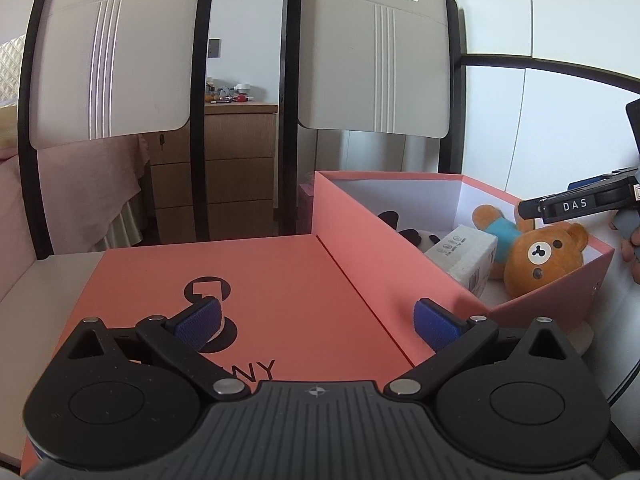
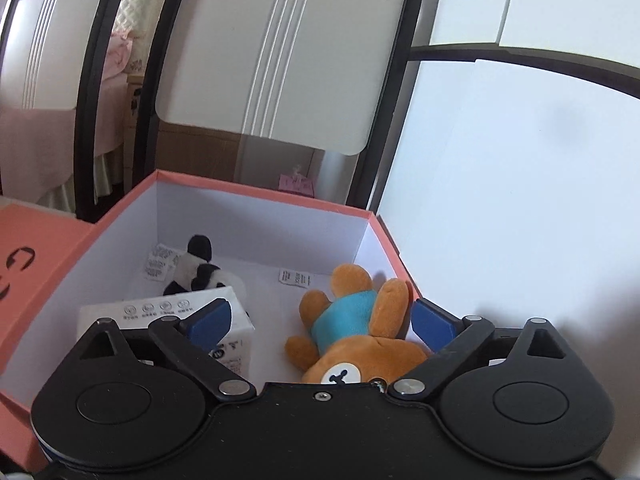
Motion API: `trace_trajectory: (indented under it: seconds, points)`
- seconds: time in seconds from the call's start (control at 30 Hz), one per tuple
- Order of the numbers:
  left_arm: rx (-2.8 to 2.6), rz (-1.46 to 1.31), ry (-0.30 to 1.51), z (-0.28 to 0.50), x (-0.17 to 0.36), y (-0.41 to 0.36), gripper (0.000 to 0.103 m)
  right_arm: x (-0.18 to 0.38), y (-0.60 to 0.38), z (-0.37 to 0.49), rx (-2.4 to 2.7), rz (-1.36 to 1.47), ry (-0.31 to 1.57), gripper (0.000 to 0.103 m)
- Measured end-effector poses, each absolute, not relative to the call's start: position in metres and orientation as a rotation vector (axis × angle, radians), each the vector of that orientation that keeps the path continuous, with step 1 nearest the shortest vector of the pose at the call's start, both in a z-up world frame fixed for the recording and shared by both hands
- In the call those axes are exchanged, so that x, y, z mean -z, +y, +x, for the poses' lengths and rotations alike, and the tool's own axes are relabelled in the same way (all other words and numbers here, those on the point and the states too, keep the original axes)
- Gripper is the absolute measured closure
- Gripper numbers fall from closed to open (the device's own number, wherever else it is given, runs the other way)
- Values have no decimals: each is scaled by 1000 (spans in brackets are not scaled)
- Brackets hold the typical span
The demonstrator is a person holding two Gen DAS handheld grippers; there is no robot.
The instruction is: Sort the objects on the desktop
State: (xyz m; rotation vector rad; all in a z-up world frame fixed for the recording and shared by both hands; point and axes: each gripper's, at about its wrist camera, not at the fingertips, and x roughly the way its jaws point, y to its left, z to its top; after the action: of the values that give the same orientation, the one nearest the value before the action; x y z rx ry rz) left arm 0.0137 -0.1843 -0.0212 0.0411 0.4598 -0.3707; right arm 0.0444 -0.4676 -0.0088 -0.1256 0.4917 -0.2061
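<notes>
An open pink box (image 1: 384, 236) (image 2: 256, 200) holds a brown teddy bear in a blue shirt (image 1: 536, 252) (image 2: 356, 320), a panda plush (image 1: 408, 234) (image 2: 198, 268) and a white tissue pack (image 1: 464, 254) (image 2: 168, 312). My left gripper (image 1: 316, 322) is open and empty, hovering over the pink box lid (image 1: 280, 288) lying flat left of the box. My right gripper (image 2: 320, 320) is open above the box, with the bear lying loose below and between its fingers. In the left wrist view the right gripper (image 1: 576, 204) sits over the box's right side.
Two white chair backs (image 1: 116, 60) (image 1: 380, 60) with black frames stand behind the table. A wooden drawer unit (image 1: 216, 168) stands farther back. A white wall panel (image 2: 520, 180) is to the right. A person's hand (image 1: 632, 240) shows at the right edge.
</notes>
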Motion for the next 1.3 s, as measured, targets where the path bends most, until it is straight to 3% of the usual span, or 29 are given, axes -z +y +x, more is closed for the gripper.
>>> trace_trajectory:
  seconds: [0.57, 1.3]
  points:
    - [293, -47, 429, 12, 5, -139, 0, -15, -421, -3, 168, 137, 242, 1]
    - [178, -99, 368, -6, -16, -71, 0, -5, -310, -54, 47, 150, 179, 1]
